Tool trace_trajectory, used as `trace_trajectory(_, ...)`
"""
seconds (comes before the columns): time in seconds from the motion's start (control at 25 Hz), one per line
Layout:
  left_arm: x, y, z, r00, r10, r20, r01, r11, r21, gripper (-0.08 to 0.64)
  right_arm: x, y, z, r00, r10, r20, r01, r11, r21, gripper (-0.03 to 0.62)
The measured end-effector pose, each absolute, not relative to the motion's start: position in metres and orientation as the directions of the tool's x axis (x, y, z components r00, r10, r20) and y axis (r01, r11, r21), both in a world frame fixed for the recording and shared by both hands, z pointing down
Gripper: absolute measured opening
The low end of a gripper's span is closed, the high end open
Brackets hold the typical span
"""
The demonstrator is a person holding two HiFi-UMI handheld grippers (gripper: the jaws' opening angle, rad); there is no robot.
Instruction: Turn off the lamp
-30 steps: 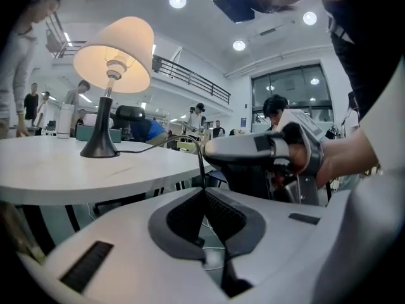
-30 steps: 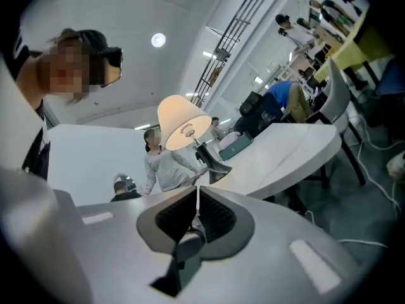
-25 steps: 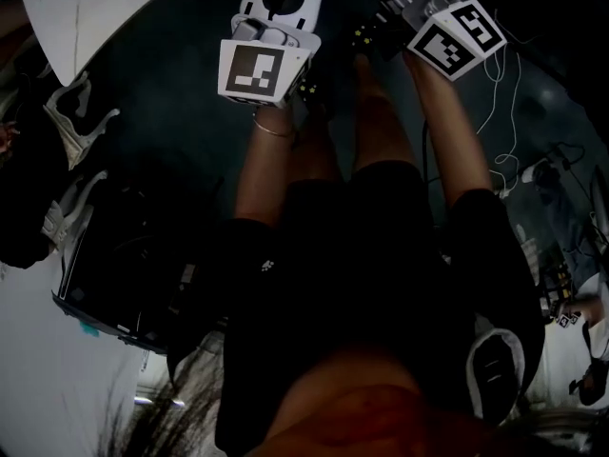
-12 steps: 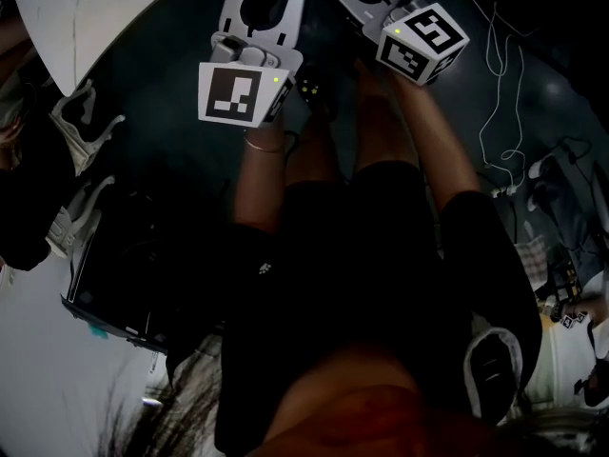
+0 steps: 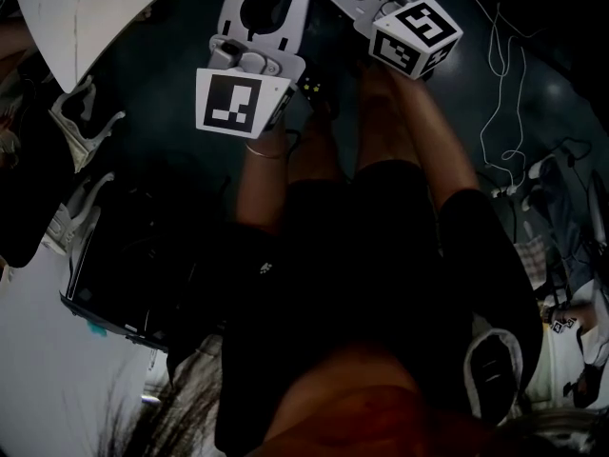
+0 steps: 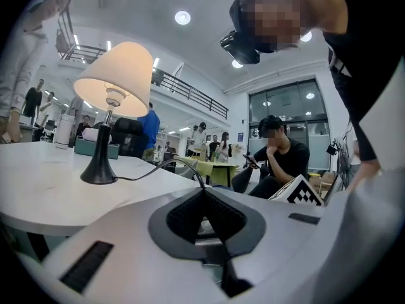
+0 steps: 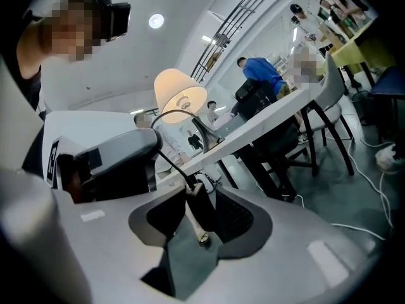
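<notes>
- White office table [image 6: 38, 189]; the lamp [image 6: 114, 78] looks lit, well up-left of your left claw [image 6: 202, 189], which is pinched on its cord [image 6: 152, 168];
- your right claw [image 7: 200, 189] has just been opening, with the switch [image 7: 202, 209] loose between its jaws; switching seems unfinished; next, close squarely on the button.

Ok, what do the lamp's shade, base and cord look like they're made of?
The shade: cream fabric or paper, matte; looks translucent, warm-toned throughout. The base: black, smooth, faint sheen; plastic or painted metal, can't tell which. The cord: black flexible sheath, likely rubber or PVC; it curves loosely off the white table.
</notes>
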State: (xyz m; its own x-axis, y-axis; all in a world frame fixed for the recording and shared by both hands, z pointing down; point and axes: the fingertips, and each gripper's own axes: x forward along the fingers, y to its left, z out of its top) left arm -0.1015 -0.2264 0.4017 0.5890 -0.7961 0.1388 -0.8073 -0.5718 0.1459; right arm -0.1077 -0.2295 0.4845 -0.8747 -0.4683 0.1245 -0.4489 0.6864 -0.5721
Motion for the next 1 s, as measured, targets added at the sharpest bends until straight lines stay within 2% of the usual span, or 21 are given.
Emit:
trace_trajectory(0.28, -0.105, -0.224, 0.398, 0.596, -0.792, 0.136, -0.802, -0.578, 0.147, 0.012, -0.112, -0.233, 0.482, -0.881, -0.461, 0.104, -0.43, 0.69, -0.582, 0.118)
trace_trajectory(0.52, -0.104, -0.224, 0.402, 0.614, -0.778, 0.131, -0.789, -0.603, 0.118, 0.014, -0.114, -0.228, 0.482, -0.896, -0.433, 0.095, -0.399, 0.694, -0.6, 0.064)
trace_trajectory(0.84, -0.101, -0.22, 0.412, 0.659, -0.741, 0.129, -0.752, -0.656, 0.068, 0.015, -0.105, -0.227, 0.49, -0.898, -0.431, 0.087, -0.377, 0.652, -0.658, 0.06)
trace_trajectory(1.0, -0.102, -0.216, 0.42, 0.665, -0.736, 0.129, -0.746, -0.662, 0.069, 0.018, -0.102, -0.224, 0.496, -0.897, -0.422, 0.13, -0.4, 0.652, -0.644, 0.06)
